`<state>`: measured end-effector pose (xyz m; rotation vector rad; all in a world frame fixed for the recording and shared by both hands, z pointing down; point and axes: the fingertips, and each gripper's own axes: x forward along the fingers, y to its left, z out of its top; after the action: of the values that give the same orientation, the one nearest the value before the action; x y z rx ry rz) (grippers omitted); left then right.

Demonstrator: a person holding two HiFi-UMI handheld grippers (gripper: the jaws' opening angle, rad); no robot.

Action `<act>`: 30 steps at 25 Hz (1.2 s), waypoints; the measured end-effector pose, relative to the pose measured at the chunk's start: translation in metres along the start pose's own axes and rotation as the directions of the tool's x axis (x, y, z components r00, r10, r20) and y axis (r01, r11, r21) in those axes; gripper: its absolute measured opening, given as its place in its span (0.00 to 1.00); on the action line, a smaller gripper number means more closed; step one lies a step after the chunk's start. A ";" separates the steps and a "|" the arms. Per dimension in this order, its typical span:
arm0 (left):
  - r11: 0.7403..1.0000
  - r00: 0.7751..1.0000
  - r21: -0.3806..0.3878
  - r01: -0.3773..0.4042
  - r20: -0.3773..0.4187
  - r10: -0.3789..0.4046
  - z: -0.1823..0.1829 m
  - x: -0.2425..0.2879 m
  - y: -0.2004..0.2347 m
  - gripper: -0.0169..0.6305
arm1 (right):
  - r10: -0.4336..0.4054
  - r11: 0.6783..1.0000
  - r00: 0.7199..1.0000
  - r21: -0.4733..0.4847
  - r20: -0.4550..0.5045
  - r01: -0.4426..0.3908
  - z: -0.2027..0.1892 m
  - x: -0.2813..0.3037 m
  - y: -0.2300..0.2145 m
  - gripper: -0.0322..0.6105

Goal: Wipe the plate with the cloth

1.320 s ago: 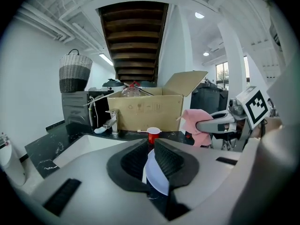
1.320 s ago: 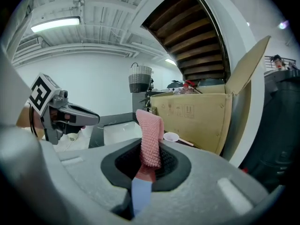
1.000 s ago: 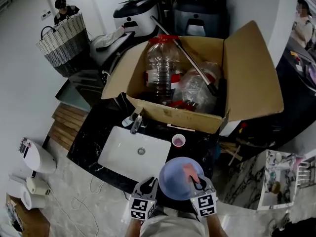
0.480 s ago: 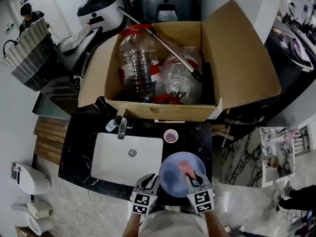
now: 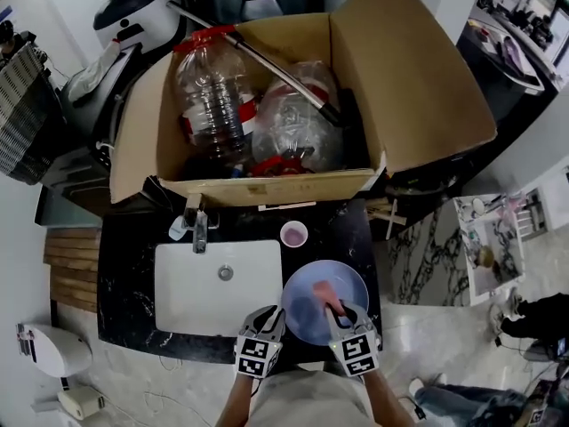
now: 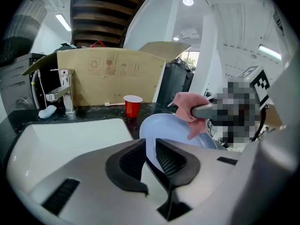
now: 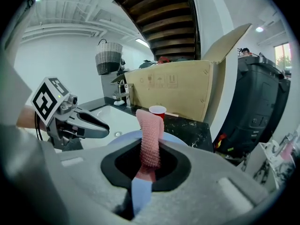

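A light blue plate [image 5: 307,314] is held over the black counter, right of the sink. My left gripper [image 5: 269,315] is shut on the plate's left rim; in the left gripper view the plate [image 6: 164,128] runs up from between the jaws of this gripper [image 6: 150,151]. My right gripper [image 5: 343,312] is shut on a pink cloth [image 5: 322,292] that rests on the plate's face. In the right gripper view the cloth [image 7: 150,135] stands up between the jaws of the right gripper [image 7: 147,162], with the plate [image 7: 139,193] under it.
A white sink [image 5: 218,287] with a faucet [image 5: 197,225] lies to the left. A red cup [image 5: 293,234] stands just beyond the plate. A big open cardboard box [image 5: 418,78] with a large bottle [image 5: 209,92] fills the back of the counter [image 5: 124,265].
The head view has shifted, with the box now larger and lower in the picture. Both grips are unchanged. The cloth lies a little nearer the plate's middle.
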<state>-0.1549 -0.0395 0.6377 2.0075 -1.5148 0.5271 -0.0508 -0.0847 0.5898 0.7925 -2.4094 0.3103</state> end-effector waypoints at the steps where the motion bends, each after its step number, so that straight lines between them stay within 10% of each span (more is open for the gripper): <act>1: 1.000 1.000 0.001 0.009 -0.008 -0.009 -0.002 0.002 0.000 0.13 | -0.007 1.000 1.000 0.004 -0.003 0.007 -0.001 0.000 0.000 0.10; 30: 0.994 0.991 -0.011 0.109 -0.074 -0.110 -0.027 0.024 0.000 0.13 | -0.021 0.997 1.000 0.080 -0.001 0.021 0.008 0.069 0.016 0.10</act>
<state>-0.1472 -0.0402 0.6730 2.0293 -1.3520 0.5441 -0.1093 -0.1076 0.6238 0.8523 -2.3999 0.4007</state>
